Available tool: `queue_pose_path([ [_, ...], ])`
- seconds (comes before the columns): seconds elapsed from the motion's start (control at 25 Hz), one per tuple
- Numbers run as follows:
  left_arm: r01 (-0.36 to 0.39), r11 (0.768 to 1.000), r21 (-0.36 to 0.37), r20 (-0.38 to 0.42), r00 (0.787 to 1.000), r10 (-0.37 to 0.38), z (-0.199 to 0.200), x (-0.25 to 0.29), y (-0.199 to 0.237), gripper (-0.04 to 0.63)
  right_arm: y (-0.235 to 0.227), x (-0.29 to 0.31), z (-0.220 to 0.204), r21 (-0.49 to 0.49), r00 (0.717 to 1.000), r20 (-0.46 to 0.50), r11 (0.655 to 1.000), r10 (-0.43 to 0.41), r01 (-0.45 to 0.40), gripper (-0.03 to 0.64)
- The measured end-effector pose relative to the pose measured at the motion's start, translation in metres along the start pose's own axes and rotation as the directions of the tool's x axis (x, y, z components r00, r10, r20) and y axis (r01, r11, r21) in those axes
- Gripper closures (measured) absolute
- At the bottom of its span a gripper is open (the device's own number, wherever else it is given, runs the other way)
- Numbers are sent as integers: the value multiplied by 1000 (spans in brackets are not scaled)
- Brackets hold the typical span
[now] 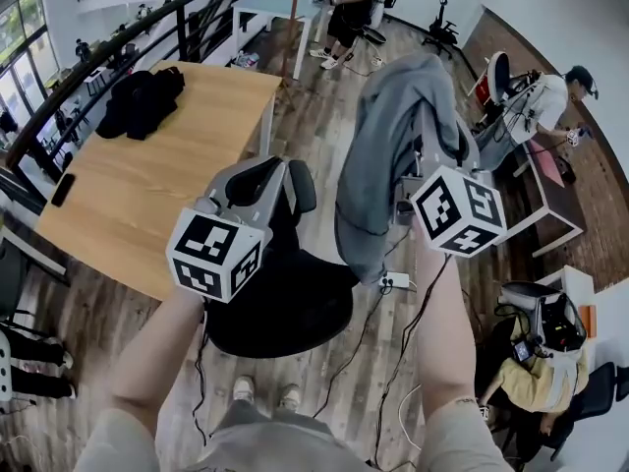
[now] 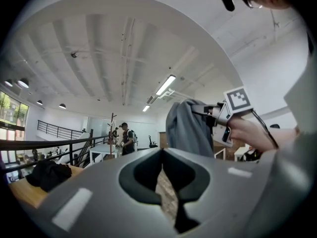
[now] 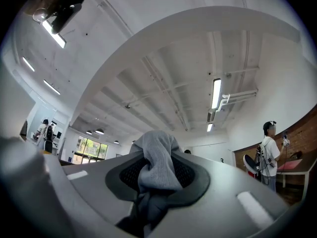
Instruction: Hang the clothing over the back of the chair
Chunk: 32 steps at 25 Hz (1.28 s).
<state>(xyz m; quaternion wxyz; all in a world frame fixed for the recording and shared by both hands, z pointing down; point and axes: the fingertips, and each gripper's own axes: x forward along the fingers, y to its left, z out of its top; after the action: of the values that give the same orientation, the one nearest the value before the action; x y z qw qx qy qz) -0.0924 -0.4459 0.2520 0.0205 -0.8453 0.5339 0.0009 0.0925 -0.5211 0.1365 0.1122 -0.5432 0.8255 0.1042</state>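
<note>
Grey garment (image 1: pixel 378 165) hangs limp above the black chair (image 1: pixel 295 303), bunched at 1 fold in the right gripper (image 3: pixel 157 185), which is clenched on it. Left gripper (image 2: pixel 167 195), also above the chair: jaws apart, nothing between. Judged light, soft and floppy, with no stiffness. A 2nd hold at the free hem should spread it.

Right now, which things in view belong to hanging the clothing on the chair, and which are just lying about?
Part of the job:
- grey garment, clamped in the right gripper
- black office chair
- left gripper, empty

Just lying about:
- dark clothing on the wooden table
- dark flat device at the table's edge
- power strip on the floor
</note>
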Motion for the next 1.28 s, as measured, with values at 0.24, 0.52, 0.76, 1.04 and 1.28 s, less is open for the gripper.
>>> queue_pose_path([
  [0.24, -23, 1000, -5, -63, 998, 22, -34, -15, 15, 592, 55, 0, -59, -7, 988, -99, 993, 120, -121, 523],
  [0.52, -73, 997, -29, -135, 988, 68, -74, -46, 35, 592, 126, -20, -138, 35, 935, -231, 963, 269, -268, 523],
  [0.76, -110, 993, -35, -182, 978, 102, -98, -74, 42, 592, 181, -42, -174, 69, 876, -295, 923, 381, -378, 523],
  [1.04, -163, 986, -45, -218, 964, 149, -119, -119, 50, 592, 223, -73, -183, 103, 852, -315, 908, 417, -407, 523],
  [1.28, -182, 982, -41, -221, 961, 169, -109, -147, 48, 592, 242, -91, -171, 111, 841, -346, 908, 416, -404, 523],
])
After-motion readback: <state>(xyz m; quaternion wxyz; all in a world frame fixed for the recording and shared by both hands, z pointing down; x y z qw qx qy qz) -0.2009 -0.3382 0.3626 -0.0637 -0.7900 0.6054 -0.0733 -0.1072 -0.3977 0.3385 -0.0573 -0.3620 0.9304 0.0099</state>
